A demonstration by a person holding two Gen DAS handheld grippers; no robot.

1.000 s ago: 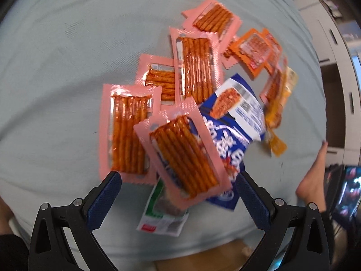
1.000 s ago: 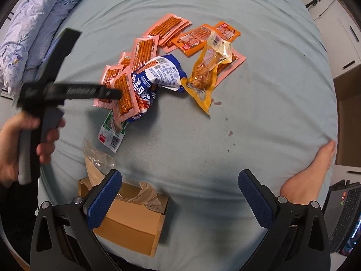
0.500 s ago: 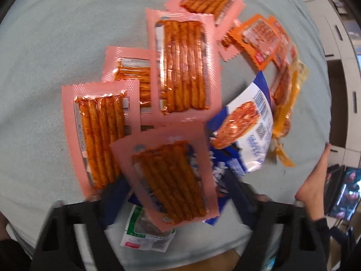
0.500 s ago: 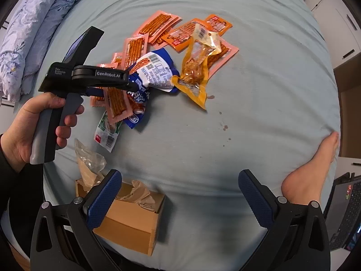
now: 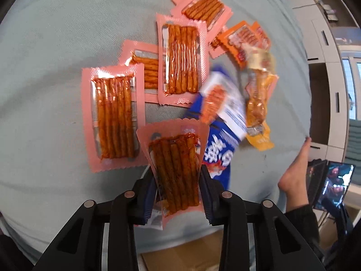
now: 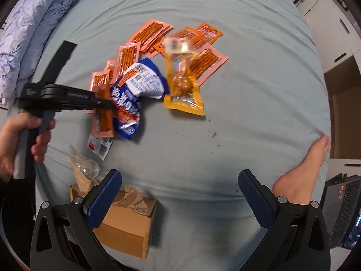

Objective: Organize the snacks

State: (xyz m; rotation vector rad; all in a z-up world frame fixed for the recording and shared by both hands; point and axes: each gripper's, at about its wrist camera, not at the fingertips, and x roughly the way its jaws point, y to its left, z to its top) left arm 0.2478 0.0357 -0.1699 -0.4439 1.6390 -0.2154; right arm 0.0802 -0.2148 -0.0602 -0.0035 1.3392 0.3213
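The left tongs (image 5: 178,180) are clamped on a pink stick-snack packet (image 5: 174,164) beside the blue bag (image 5: 217,149) on the bed (image 6: 225,135), while the right tongs (image 6: 180,196) hang apart nearer the cardboard box (image 6: 126,230).

Even daylight, fisheye warp, motion blur

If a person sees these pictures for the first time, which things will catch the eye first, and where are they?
First comes the pink packet of red spicy sticks, pinched between the fingers of the left gripper at the bottom centre of the left wrist view. Behind it, a pile of pink, orange, blue and yellow snack packets lies on the pale blue bed sheet. The right gripper hangs open above a cardboard box at the bed's edge.
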